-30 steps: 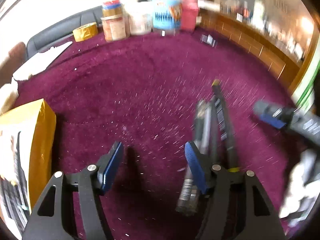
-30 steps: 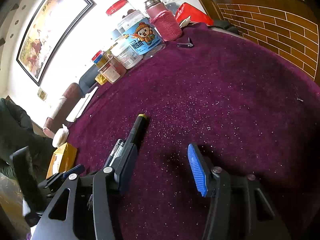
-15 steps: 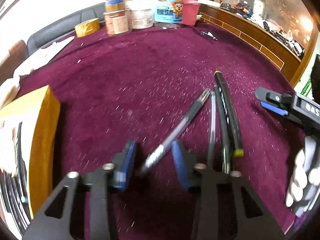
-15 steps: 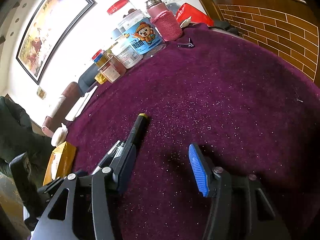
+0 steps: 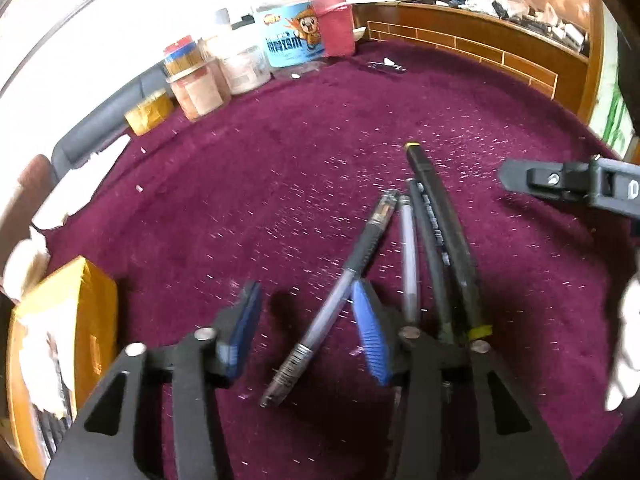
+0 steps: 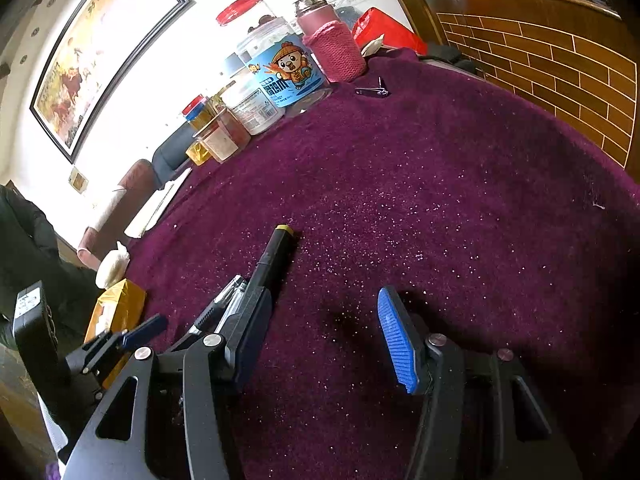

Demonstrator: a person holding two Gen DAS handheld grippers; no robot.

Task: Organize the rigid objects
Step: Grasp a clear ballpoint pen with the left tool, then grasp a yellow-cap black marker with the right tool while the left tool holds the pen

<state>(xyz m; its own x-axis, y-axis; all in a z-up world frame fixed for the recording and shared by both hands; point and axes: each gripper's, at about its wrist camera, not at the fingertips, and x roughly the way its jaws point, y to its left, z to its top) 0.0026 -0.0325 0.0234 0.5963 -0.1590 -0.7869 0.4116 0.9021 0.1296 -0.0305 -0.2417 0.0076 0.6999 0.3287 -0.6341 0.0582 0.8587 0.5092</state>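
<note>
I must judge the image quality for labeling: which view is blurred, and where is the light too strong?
Left wrist view: motion blur smears the clear-barrelled pen between the open pads of the left gripper; the wall behind the cartoon-labelled jar is blown out white. Right wrist view: sharp on the yellow-capped black marker, with the right gripper casting a dark shadow on the purple cloth; fisheye bending in both.

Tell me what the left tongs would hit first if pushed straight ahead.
Likely the clear-barrelled pen: it lies slanted across the gap of the open left tongs, its near end between the pads. Beyond it, only purple cloth until the far jars; depth is uncertain.
</note>
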